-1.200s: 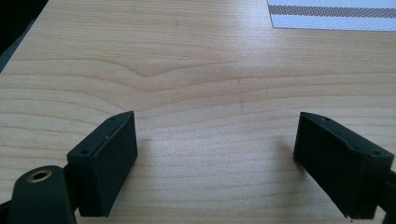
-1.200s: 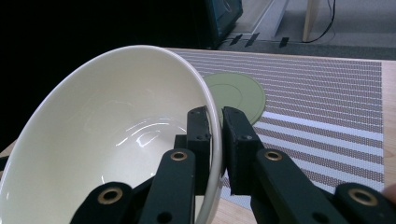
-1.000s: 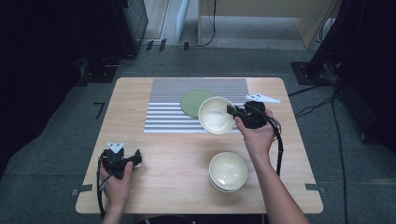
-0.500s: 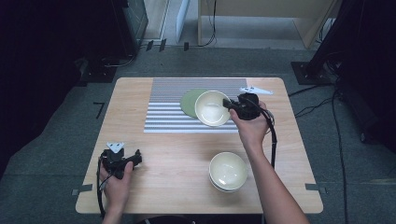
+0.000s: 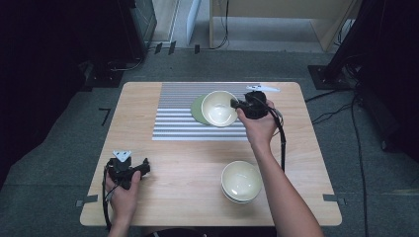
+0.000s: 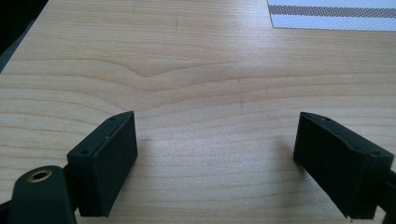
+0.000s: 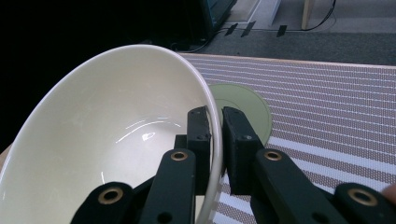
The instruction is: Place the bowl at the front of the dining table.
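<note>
Cream glaze catches the light inside the bowl [image 7: 107,140] I hold with my right gripper [image 7: 215,126]: its two black jaws pinch the thin rounded rim, one pad inside, one outside. From the high view that bowl [image 5: 219,108] sits tilted above the far side of the striped placemat [image 5: 178,123], overlapping a flat, matte green round plate [image 5: 197,109]. In the right gripper view the plate [image 7: 243,109] lies on the woven grey-and-white stripes just behind the jaws. My left gripper [image 5: 129,169] rests near the front left of the pale wooden table [image 5: 188,168]; its blocky black jaws stand wide apart with only smooth wood grain [image 6: 215,140] between them. Nearer me on the right stands a stack of glossy cream bowls [image 5: 241,181], well apart from both grippers.
</note>
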`<state>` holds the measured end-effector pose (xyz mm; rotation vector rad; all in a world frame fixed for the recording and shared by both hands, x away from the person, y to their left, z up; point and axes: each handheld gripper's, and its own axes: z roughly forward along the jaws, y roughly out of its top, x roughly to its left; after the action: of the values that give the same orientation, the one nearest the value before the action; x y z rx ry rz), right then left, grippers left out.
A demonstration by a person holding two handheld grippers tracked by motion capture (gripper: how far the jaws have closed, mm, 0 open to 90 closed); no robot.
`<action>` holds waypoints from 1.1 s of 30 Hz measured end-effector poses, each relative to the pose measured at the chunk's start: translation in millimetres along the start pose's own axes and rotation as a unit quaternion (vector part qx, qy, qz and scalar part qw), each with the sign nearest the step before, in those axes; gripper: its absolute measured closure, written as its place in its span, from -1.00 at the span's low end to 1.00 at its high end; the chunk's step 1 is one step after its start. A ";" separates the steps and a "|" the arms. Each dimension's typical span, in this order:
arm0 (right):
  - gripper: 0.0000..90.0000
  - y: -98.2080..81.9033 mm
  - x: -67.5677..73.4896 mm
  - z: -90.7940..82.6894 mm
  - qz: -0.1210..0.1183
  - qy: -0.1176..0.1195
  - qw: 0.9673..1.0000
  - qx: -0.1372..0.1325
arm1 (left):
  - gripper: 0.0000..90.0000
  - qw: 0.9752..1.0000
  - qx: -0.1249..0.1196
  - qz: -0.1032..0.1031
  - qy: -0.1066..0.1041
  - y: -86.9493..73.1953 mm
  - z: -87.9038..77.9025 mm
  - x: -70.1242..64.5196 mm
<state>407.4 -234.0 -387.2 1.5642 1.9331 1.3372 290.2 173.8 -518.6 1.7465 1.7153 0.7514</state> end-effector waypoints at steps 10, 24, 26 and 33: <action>0.84 14.7 1.3 17.0 0.002 -0.012 1.000 0.005 | -0.71 1.000 0.000 0.000 0.000 0.0 0.0 0.0; 0.84 28.8 1.6 44.6 0.011 -0.026 0.999 0.020 | -0.71 1.000 0.000 0.000 0.000 0.0 0.0 0.0; 0.84 29.7 1.0 48.9 0.014 -0.027 0.999 0.023 | -0.71 1.000 0.000 0.000 0.000 0.0 0.0 0.0; 0.84 33.3 0.8 66.5 0.020 -0.034 0.999 0.035 | -0.71 1.000 0.000 0.000 -0.001 0.0 0.0 0.0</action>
<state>475.1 -203.9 -394.2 1.6670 1.9373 1.2284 290.2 173.8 -518.6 1.7468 1.7147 0.7496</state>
